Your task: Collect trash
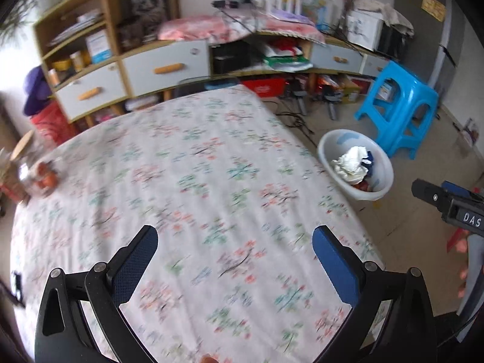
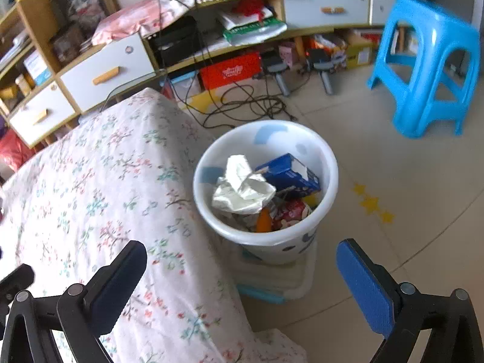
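A white waste bin [image 2: 328,163] stands on the floor beside the table; it also shows in the left wrist view [image 1: 328,145]. In it lie crumpled white paper [image 2: 242,186], a blue box [image 2: 287,174] and red wrappers [image 2: 292,213]. My right gripper [image 2: 242,257] is open and empty, just in front of the bin, above the table's edge and the floor. My left gripper [image 1: 234,239] is open and empty above the floral tablecloth [image 1: 193,181]. The right gripper's body [image 1: 447,202] shows at the right edge of the left wrist view.
A blue plastic stool [image 2: 429,60] stands on the floor behind the bin. Black cables [image 2: 242,106] lie on the floor by a low cabinet with drawers [image 2: 106,69]. A clear bag of orange fruit [image 1: 42,175] sits at the table's left edge.
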